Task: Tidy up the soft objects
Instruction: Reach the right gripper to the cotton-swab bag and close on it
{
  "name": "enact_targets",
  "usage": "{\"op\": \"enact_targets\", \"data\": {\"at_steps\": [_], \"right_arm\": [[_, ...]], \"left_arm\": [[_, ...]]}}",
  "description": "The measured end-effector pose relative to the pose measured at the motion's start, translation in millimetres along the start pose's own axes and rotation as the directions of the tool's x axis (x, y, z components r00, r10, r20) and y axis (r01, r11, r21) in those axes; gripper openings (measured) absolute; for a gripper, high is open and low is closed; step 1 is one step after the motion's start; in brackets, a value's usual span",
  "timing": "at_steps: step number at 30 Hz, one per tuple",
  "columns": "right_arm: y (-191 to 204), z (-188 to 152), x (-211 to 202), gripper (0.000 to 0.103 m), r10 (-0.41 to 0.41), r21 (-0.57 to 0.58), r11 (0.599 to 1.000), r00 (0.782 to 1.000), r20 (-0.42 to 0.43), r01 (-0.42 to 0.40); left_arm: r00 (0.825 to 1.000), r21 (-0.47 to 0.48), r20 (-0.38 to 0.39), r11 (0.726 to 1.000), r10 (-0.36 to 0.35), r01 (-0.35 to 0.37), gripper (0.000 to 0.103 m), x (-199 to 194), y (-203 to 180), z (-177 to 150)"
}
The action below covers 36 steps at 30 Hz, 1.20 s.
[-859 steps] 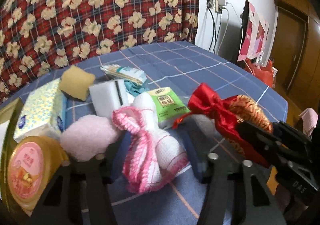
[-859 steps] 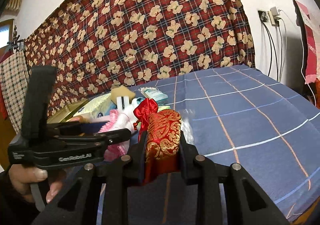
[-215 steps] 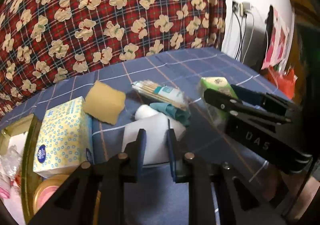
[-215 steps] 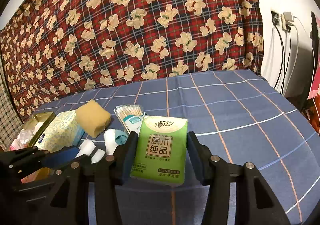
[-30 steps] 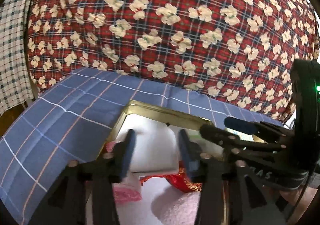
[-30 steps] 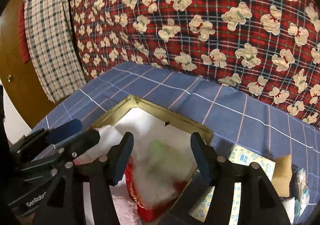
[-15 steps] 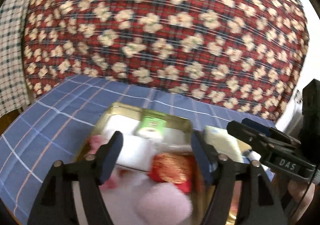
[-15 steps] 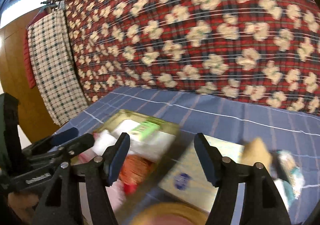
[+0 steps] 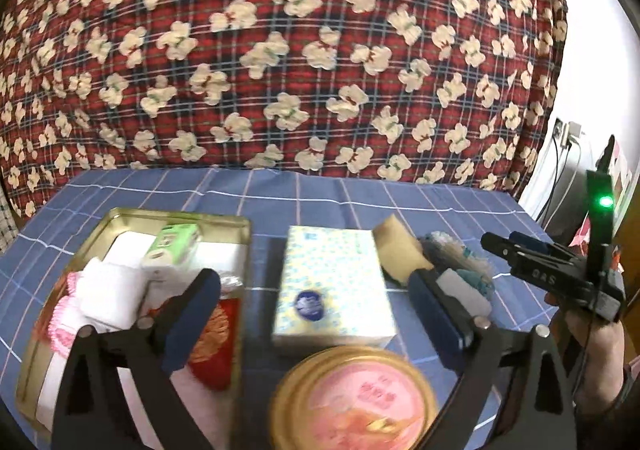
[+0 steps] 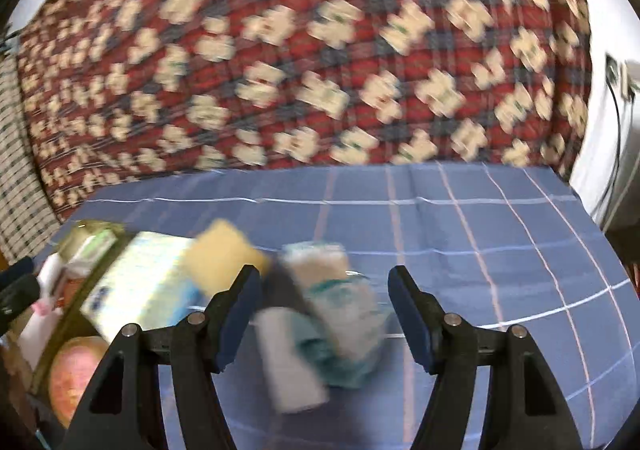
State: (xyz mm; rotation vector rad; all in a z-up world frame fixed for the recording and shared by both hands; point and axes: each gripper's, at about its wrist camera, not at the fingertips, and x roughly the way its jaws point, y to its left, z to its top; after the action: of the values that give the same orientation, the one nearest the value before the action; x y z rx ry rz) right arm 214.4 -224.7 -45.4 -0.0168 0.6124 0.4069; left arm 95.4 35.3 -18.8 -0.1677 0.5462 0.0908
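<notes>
My left gripper (image 9: 316, 318) hangs above the blue checked cloth. Its jaws are opening wide and nothing is gripped; the tissue box (image 9: 332, 286) lies on the cloth beyond them. At the left the gold tin (image 9: 240, 226) holds a white sponge (image 9: 128, 250), a green tissue pack (image 9: 172, 246), a pink-edged towel (image 9: 100, 298) and a red pouch (image 9: 212, 342). My right gripper (image 10: 326, 316) is open over a rolled white and teal cloth (image 10: 296, 354) and a cotton swab pack (image 10: 340, 290), both blurred. A yellow sponge (image 10: 224, 250) lies just left of them.
A round pink-topped lid (image 9: 352, 398) lies in front of the tissue box. The red bear-print fabric (image 9: 280, 50) rises behind the table. Bare cloth (image 10: 500, 250) stretches to the right. Cables and a wall socket (image 9: 568, 134) are at the far right.
Both views have swung right, from over the tin to the loose items. The left jaws have widened and let go of the white sponge, which now lies in the tin beside the green pack.
</notes>
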Motion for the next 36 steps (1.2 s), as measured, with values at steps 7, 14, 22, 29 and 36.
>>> {"op": "enact_targets", "data": {"at_steps": [7,14,22,29,36], "right_arm": [[-17,6,45,0.069,0.059,0.006,0.998,0.991,-0.119,-0.059],[-16,1,72,0.068,0.083,0.001,0.996,0.973,-0.218,-0.085],[-30,-7,61,0.044,0.089,0.005,0.996,0.975,-0.202,-0.09],[-65,-13,50,0.041,0.056,0.09,0.995,0.984,-0.168,-0.041],[-76,-14,43,0.041,0.063,0.137,0.99,0.987,-0.146,-0.043]], "left_arm": [[0.999,0.018,-0.035,1.0,-0.016,0.017,0.099,16,-35,9],[0.997,0.08,-0.061,0.996,-0.038,0.043,0.099,26,-73,0],[0.995,0.129,-0.078,0.989,-0.056,0.066,0.099,33,-104,-4],[0.992,0.207,-0.1,0.974,-0.071,0.091,0.095,44,-143,-15],[0.976,0.214,-0.205,0.97,-0.068,0.112,0.078,81,-170,-27]]}}
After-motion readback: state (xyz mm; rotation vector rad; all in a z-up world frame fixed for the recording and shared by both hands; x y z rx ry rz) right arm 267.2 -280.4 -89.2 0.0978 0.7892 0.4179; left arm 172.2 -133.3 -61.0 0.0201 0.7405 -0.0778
